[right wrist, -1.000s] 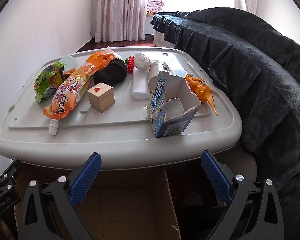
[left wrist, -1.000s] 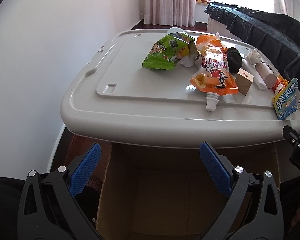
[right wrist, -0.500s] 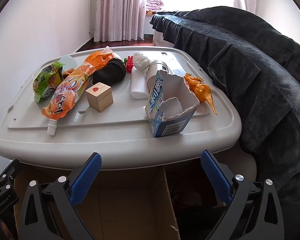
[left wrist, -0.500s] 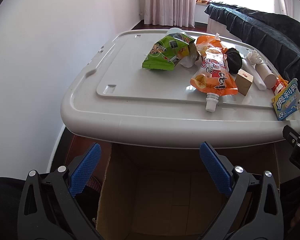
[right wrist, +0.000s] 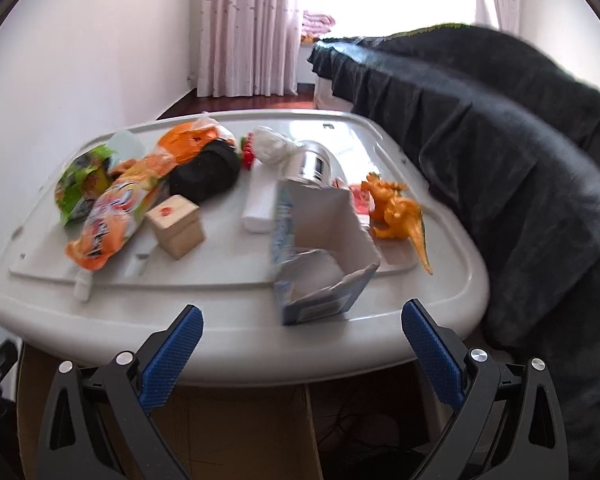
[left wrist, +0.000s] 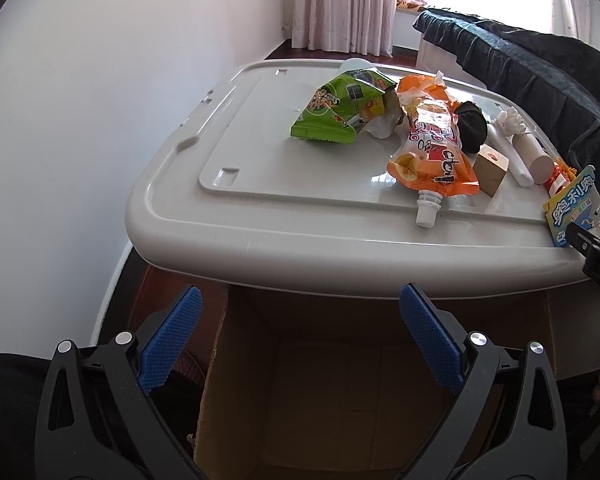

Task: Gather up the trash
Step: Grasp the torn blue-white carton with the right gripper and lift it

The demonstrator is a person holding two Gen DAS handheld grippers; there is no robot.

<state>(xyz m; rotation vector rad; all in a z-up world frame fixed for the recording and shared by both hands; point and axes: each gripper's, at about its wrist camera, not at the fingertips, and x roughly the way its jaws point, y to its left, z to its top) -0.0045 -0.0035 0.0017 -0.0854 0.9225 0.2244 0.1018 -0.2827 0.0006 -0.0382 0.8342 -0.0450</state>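
the grey bin lid [right wrist: 236,344] carries the trash above an empty cardboard box [left wrist: 340,400]. the torn blue carton [right wrist: 320,248] stands straight ahead of the right gripper [right wrist: 302,332], fingers apart and empty; the left gripper [left wrist: 300,320], equally spread, sits farther off.

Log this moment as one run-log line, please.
phase: approach | left claw: open, empty | right claw: open, empty, facing torn blue carton | trash on white lid | cardboard box below

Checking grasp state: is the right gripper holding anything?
No, the right gripper is open, its blue fingers spread with nothing between them.
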